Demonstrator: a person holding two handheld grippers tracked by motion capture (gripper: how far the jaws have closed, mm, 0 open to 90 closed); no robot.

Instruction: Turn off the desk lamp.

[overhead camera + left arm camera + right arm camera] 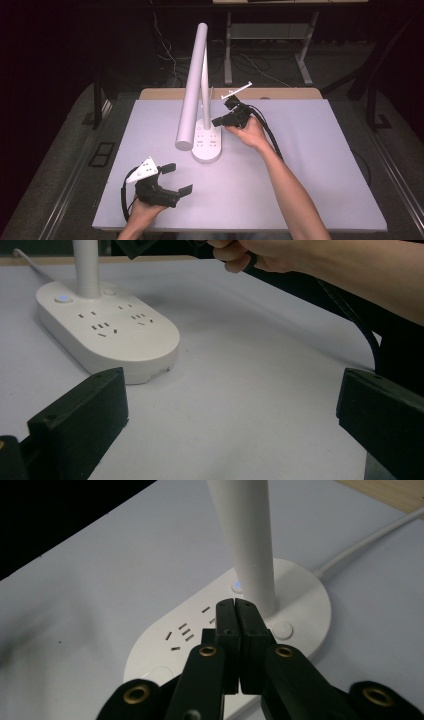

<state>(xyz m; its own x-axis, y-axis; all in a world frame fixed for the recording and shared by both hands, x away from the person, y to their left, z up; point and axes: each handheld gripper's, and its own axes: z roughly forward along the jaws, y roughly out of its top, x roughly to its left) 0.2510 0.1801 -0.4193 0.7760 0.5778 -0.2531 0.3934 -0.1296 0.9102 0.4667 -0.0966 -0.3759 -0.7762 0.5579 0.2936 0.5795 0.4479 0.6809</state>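
Pressing together with nothing between them, the right gripper (pixel 235 611) jaws hover over the lamp base (pixel 165 650); its lit button (pixel 237 586) lies just ahead, beside the upright stem (pixel 247 540). Base runs lengthwise toward the left gripper (pixel 172 180), spread wide, well apart. Right hand nearer.

I see a white table top (pixel 310 165) with a strip of bare wood (pixel 280 93) along its far edge. Beyond that edge, on the dark floor, stand grey desk legs (pixel 304 60) and loose cables (pixel 167 55). Off the left edge lies a dark floor plate (pixel 101 153).
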